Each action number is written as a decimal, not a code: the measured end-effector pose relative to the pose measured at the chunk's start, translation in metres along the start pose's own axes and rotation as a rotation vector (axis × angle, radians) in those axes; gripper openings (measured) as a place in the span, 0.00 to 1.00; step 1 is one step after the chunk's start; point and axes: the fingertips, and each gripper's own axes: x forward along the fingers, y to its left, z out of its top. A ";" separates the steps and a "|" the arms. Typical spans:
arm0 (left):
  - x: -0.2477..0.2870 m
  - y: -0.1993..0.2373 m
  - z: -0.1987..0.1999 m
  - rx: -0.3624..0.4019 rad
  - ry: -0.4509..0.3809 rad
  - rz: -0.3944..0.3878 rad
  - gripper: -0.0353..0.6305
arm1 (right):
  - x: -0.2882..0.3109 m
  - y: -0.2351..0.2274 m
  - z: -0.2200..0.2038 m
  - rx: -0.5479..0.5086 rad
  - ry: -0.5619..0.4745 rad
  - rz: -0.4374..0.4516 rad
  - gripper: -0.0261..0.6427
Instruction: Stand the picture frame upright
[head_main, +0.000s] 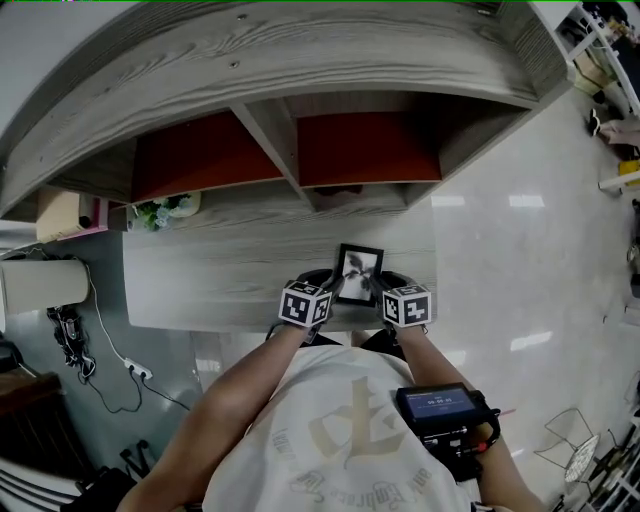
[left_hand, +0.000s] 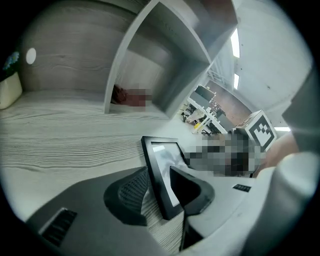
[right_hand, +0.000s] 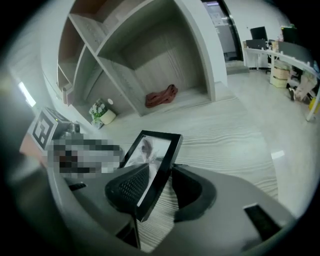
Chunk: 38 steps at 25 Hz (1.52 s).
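Observation:
A small black picture frame (head_main: 358, 274) with a pale print stands on edge, leaning a little, near the front edge of the grey wood-grain desk (head_main: 200, 270). My left gripper (head_main: 335, 284) straddles the frame's left side and my right gripper (head_main: 384, 284) its right side. In the left gripper view the frame (left_hand: 162, 160) sits between the spread jaws of the gripper (left_hand: 160, 192), with desk showing between the left pad (left_hand: 131, 192) and the frame. In the right gripper view the frame (right_hand: 152, 147) stands likewise between the jaws of the gripper (right_hand: 159, 189), with a gap to the right pad (right_hand: 189, 187).
Behind the desk rises a shelf unit (head_main: 270, 135) with red-backed cubbies. A reddish cloth (right_hand: 161, 96) lies in one cubby. A small potted plant (head_main: 160, 212) stands at the desk's back left. A white cylinder (head_main: 40, 285) and cables (head_main: 100, 350) are at the left.

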 end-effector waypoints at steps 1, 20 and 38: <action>0.003 0.001 -0.001 0.003 0.011 -0.002 0.27 | 0.002 0.000 -0.001 0.002 0.004 -0.005 0.26; 0.022 0.011 -0.008 -0.025 0.141 0.072 0.24 | 0.012 -0.006 -0.001 -0.033 0.039 -0.119 0.21; 0.014 0.012 -0.014 -0.187 0.096 0.052 0.19 | 0.007 0.003 0.001 -0.030 0.000 -0.056 0.20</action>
